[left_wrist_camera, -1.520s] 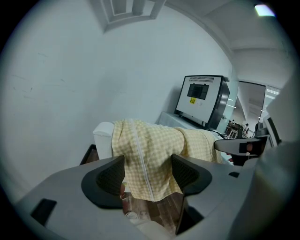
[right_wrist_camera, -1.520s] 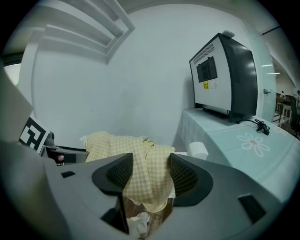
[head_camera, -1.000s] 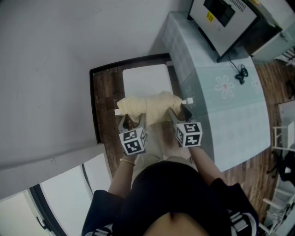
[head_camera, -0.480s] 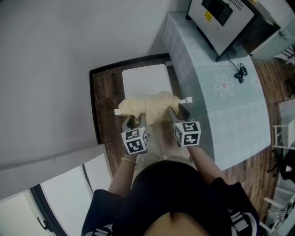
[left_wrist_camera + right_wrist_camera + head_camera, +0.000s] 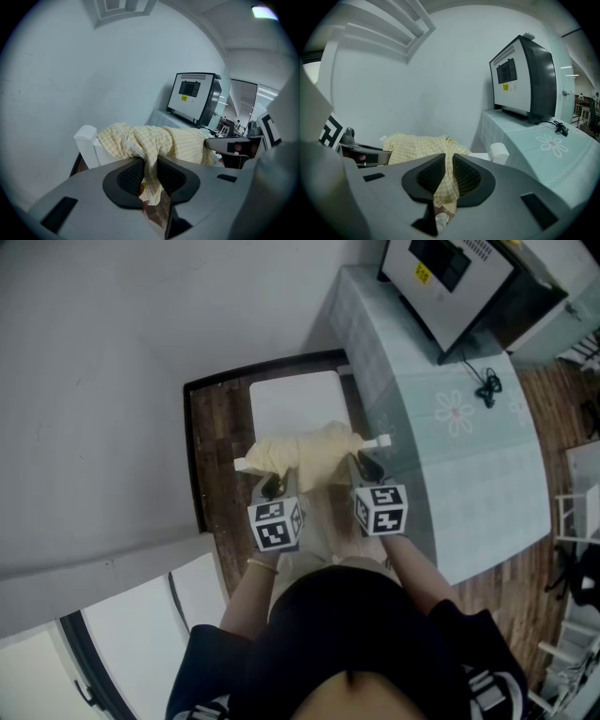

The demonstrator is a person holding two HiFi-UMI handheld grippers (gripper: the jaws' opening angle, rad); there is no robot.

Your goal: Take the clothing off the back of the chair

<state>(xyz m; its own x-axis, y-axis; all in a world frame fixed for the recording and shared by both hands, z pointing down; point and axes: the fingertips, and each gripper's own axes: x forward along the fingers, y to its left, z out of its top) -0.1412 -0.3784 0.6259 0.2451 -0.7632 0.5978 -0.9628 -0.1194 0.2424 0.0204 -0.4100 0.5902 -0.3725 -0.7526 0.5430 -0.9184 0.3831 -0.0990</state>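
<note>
On the chair back (image 5: 382,442) the clothing (image 5: 305,457) lies draped. The left gripper (image 5: 149,171) and right gripper (image 5: 449,173), wide apart a second ago, are closing narrow, each pinching a fabric fold. Grip nearly set; lift likely next.

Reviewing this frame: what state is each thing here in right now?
chair: upright.
clothing: draped over the chair back, not yet lifted.
left tongs: closing, clothing pinched between them.
right tongs: closing, clothing pinched between them.
microwave: door shut.
</note>
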